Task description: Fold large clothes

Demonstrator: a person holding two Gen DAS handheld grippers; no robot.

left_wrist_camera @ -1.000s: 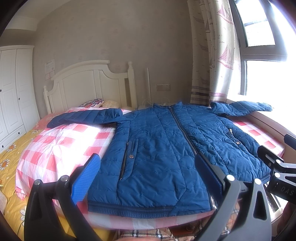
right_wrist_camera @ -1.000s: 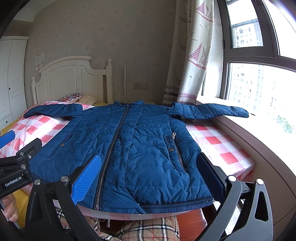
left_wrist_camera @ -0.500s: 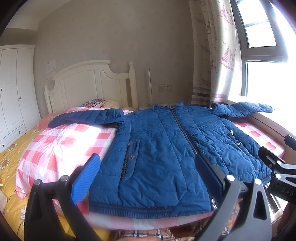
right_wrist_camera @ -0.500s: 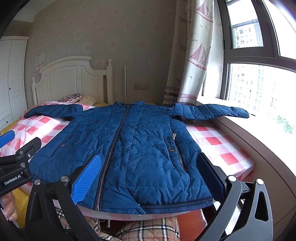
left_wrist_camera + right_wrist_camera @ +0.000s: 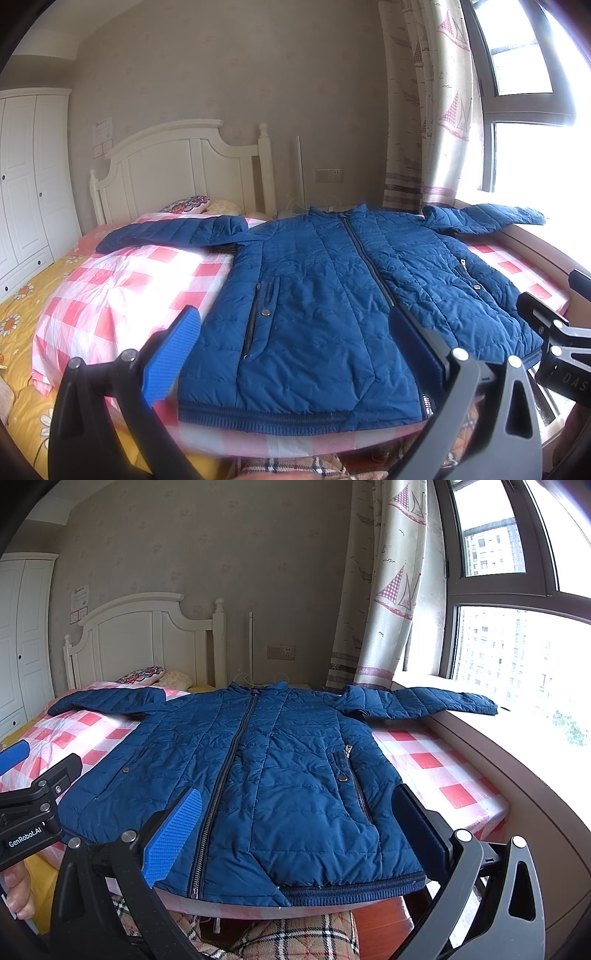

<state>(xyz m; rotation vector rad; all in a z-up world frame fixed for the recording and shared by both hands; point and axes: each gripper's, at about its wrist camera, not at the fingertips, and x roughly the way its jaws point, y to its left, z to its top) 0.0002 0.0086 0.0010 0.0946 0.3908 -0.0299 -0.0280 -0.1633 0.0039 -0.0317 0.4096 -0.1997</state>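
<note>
Barely a shift over the last second: the left tool (image 5: pixel 291 354) hangs released, jaws wide, at six o'clock below the quilted navy-blue zip-up padded jacket (image 5: pixel 332 295), which lies flat, zipped, sleeves spread, on the pink-and-white checked bed (image 5: pixel 122 288). Over to the right tool (image 5: pixel 295 827), likewise gaping and empty above the hem. No fold begun; a sleeve looks the likely first grab.

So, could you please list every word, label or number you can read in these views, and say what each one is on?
"GenRobot.AI": white lettering on the body of the left hand-held gripper, seen in the right wrist view.
"DAS": white letters, cut off by the frame edge, on the body of the right hand-held gripper, seen in the left wrist view.
Paper notices on the wall beside the wardrobe: printed, but too small to read.
The blue jacket shows no readable text.
</note>
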